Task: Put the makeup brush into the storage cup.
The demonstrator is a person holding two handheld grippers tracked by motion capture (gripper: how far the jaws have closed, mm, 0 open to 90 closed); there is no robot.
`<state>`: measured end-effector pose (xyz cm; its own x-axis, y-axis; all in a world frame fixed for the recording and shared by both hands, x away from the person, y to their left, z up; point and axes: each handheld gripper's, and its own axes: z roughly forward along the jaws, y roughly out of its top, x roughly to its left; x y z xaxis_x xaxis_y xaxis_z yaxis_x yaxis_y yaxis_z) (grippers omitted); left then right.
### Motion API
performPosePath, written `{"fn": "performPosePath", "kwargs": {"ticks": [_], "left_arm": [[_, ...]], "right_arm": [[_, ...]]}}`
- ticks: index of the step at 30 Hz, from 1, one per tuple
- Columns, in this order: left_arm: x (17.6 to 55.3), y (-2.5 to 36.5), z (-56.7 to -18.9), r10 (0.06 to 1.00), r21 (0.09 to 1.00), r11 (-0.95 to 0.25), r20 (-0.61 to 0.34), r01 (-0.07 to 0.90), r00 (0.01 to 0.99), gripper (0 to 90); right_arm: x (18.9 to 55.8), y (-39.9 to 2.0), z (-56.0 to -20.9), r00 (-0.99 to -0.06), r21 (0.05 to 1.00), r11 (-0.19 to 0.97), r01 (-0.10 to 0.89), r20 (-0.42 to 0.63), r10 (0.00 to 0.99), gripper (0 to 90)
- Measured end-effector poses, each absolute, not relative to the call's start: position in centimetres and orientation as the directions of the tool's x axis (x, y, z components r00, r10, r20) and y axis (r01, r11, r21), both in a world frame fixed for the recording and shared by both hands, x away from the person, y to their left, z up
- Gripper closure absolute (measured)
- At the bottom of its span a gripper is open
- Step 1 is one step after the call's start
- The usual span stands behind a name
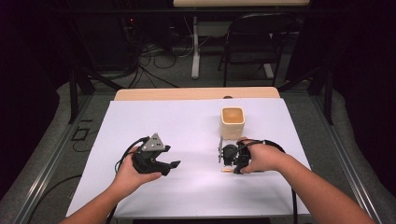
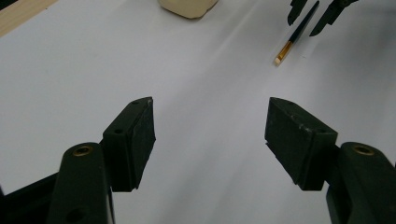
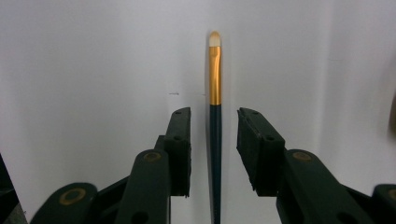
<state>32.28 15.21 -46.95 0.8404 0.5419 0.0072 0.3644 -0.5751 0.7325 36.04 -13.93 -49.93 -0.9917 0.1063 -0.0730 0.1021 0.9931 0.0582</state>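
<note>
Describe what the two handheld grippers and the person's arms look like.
Both grippers are black, each with two blocky jaws whose arms carry brass-ringed holes. The left gripper has a grey three-cornered plate on top; a black cable trails from the right gripper. The forearms are bare, without sleeves or gloves.

High view overhead, forward-down; gripper views close, sharing brush (image 2: 297, 33).
</note>
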Motion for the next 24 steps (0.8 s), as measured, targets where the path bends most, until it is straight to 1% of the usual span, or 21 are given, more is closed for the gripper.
{"fn": "performPosePath", "kwargs": {"ticks": [5, 6, 11, 24], "left_arm": [[32.3, 15.2, -47.0, 0.539, 0.731, -0.577, 0.006, 0.364, 0.843, 33.2], [32.3, 15.2, -47.0, 0.539, 0.732, -0.576, 0.006, 0.363, 0.842, 33.3], [32.3, 15.2, -47.0, 0.541, 0.732, -0.575, 0.007, 0.364, 0.841, 33.3], [32.3, 15.2, -47.0, 0.54, 0.733, -0.575, 0.005, 0.364, 0.842, 33.2]], "right_arm": [[36.1, -13.7, -50.2, -0.992, 0.052, 0.994, 0.101, -0.072, 0.104, 68.6], [36.1, -13.6, -50.4, -0.992, 0.051, 0.994, 0.1, -0.074, 0.104, 70.6], [36.3, -13.6, -50.8, -0.992, 0.049, 0.993, 0.11, -0.065, 0.113, 74.0], [36.5, -12.9, -51.5, -0.993, 0.047, 0.994, 0.097, -0.067, 0.1, 78.2]]}}
